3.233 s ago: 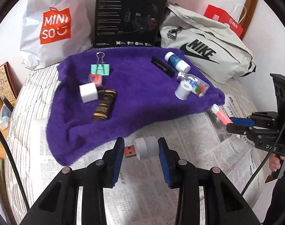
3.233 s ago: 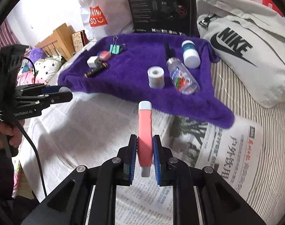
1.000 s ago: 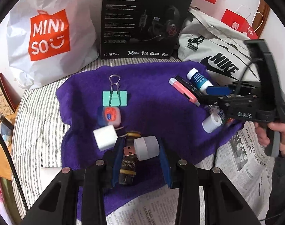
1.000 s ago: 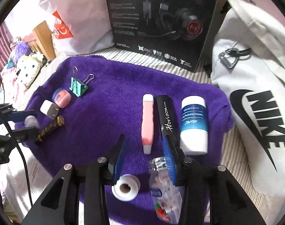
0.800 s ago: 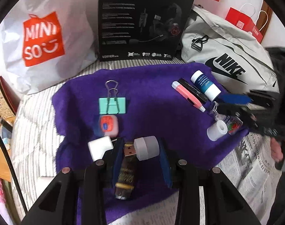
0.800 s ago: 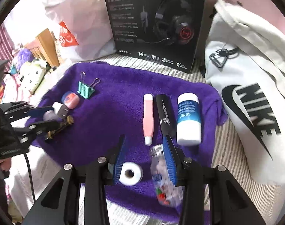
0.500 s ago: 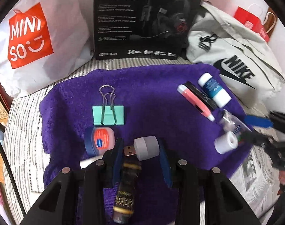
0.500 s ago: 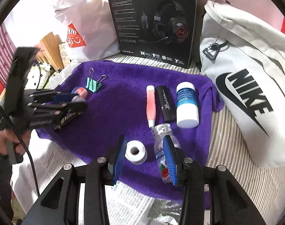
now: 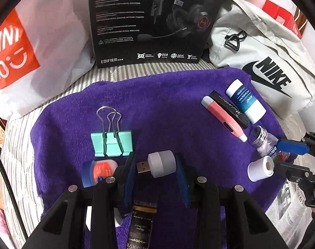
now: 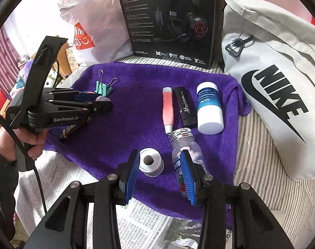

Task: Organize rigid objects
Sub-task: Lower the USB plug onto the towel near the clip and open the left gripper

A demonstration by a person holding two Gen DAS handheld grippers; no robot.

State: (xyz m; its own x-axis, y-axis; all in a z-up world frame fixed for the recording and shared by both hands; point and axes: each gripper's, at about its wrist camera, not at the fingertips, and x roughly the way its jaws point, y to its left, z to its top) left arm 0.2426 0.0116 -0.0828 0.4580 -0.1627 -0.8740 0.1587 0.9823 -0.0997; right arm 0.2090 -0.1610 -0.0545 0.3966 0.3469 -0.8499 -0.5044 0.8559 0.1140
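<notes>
In the left wrist view the left gripper (image 9: 155, 166) is gripping a small USB plug (image 9: 157, 166) crosswise, its metal tip aiming at the left pad and its white cap pressing the right one, and it is hanging over the near part of the purple towel (image 9: 167, 103). Taking the towel as the landmark: a green clip (image 9: 111, 142) is lying left of its centre, a round tin (image 9: 99, 172) is sitting just nearer than the clip, a dark tube (image 9: 142, 224) is showing under the gripper at the near edge, and a pink pen (image 9: 223, 118), black stick (image 9: 230, 109) and blue bottle (image 9: 245, 100) are lying side by side at its far right. The risk here is the hold itself — the plug is being pinched end to end, so a twist could be popping it loose, and letting go now could be dropping it onto the tube or against the tin, since whether it is touching the towel I cannot tell. In the right wrist view the right gripper (image 10: 160, 174) is standing unclenched and holding nothing, over the towel's near edge with a white roll (image 10: 151, 161) between its pads and a clear bottle (image 10: 185, 159) lying behind the right pad. Both are round — lowering here could be nudging the roll off the towel onto the newspaper (image 10: 141, 232), or rolling the clear bottle into the pen.
</notes>
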